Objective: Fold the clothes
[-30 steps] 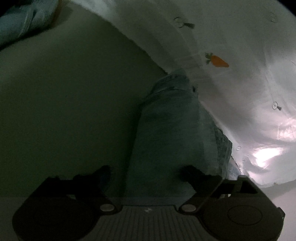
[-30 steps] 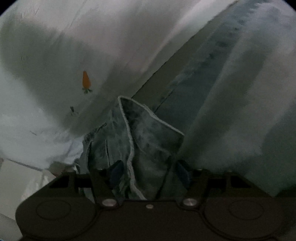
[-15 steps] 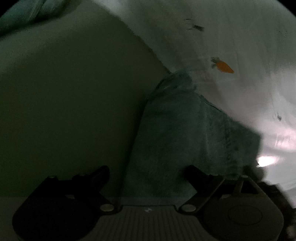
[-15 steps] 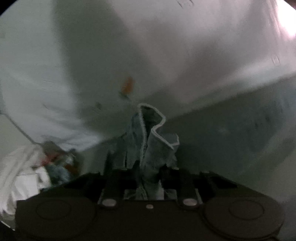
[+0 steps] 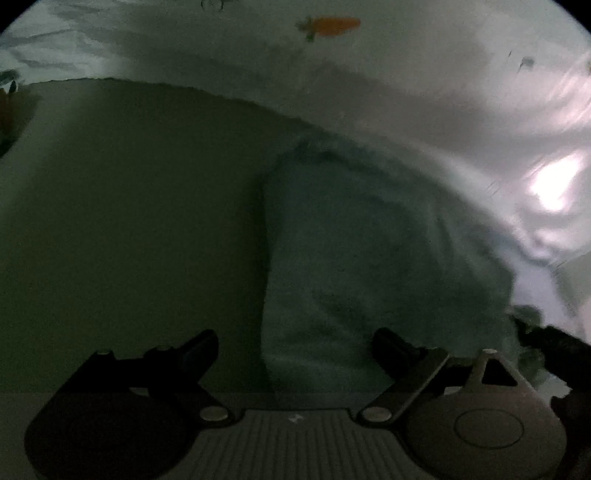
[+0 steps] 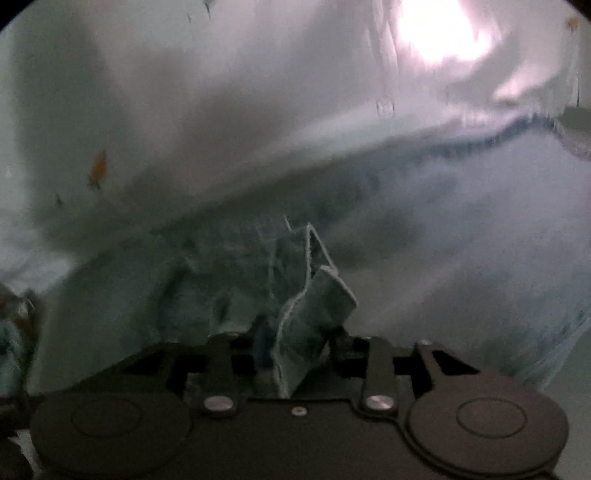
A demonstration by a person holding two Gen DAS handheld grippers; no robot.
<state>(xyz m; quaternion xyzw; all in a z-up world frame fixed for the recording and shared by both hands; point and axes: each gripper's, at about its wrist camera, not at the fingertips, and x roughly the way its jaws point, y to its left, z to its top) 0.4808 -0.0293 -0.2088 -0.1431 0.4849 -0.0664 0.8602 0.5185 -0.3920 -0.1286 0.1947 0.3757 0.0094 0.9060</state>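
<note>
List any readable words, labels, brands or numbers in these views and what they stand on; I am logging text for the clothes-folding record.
None can be read.
White sheet: only an orange carrot print and small blurred marks, no lettering.
Faded blue denim garment, clamped in the right gripper: no tag or label visible.
Left gripper: a tiny pale mark on its body, too small to read.

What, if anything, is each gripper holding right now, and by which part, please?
The right gripper is shut on the jeans, pinching a bunched, stitched edge. The left gripper is open, holding nothing.
</note>
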